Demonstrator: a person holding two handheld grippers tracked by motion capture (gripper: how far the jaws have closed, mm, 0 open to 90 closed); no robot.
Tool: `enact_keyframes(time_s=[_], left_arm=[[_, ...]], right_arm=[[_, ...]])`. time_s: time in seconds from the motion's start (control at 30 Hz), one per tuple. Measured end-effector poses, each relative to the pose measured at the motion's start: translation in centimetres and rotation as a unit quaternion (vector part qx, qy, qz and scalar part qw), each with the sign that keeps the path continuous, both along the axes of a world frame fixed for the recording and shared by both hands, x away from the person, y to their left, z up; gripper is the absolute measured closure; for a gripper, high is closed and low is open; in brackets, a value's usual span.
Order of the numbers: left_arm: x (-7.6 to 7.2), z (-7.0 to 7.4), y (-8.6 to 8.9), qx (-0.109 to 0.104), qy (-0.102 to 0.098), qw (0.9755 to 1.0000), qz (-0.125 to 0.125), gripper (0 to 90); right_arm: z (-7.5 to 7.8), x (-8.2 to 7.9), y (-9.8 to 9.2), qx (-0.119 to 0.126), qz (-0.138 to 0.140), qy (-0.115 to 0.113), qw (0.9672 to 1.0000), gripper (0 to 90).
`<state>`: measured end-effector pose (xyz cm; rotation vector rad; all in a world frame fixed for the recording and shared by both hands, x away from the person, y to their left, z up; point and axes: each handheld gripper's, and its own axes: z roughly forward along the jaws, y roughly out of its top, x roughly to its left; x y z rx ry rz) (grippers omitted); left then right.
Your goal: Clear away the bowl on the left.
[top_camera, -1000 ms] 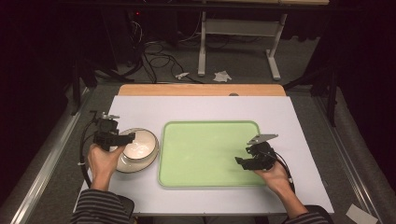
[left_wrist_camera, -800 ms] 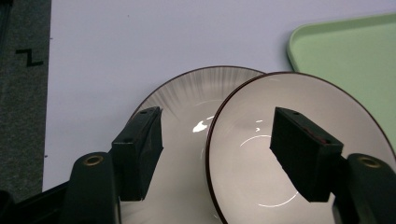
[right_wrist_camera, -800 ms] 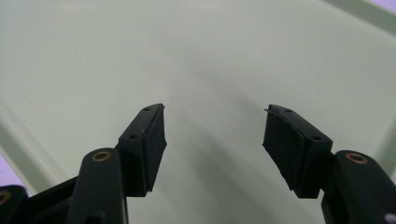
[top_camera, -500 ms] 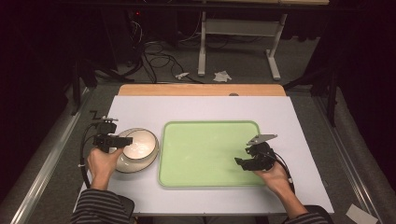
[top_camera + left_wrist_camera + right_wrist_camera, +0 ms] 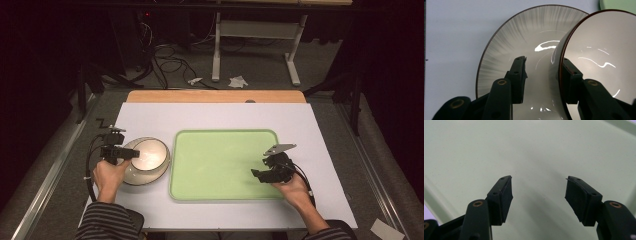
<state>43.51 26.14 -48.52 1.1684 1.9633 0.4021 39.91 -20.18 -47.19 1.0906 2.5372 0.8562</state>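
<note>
Table (image 5: 225,120): covered by a white sheet, wooden strip along its far edge.
Tray (image 5: 225,145): pale green, in the middle of the sheet; bare.
Plate (image 5: 506,50): grey-streaked, dark-rimmed; lay flat left of the tray, just beside it.
Bowl (image 5: 599,50): white inside, brown-rimmed; sat on the plate, tilted.
Left gripper (image 5: 544,75): jaws had just been closing, the bowl's rim between them; right pad against the rim, left pad off the wall; not yet clamped.
Right gripper (image 5: 537,195): jaws apart, nothing between; hovered over the tray's right part.
</note>
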Motion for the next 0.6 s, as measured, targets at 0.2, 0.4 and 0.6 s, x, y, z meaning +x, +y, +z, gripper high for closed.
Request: enact_keyframes(time_s=[0.2, 0.4, 0.6], left_arm=[[-0.02, -0.18, -0.32, 0.003, 0.006, 0.9999, -0.01, 67.6], [0.09, -0.2, -0.52, -0.006, 0.01, 0.9998, -0.014, 73.7], [0.03, -0.11, -0.49, -0.018, 0.009, 0.9997, -0.017, 80.7]], right_arm=[[-0.05, -0.03, 0.09, -0.003, 0.0, -0.002, 1.0, 40.0], [-0.14, 0.06, 0.05, -0.006, 0.0, -0.001, 1.0, 39.8], [-0.16, -0.02, 0.19, -0.005, -0.001, -0.001, 1.0, 39.4]])
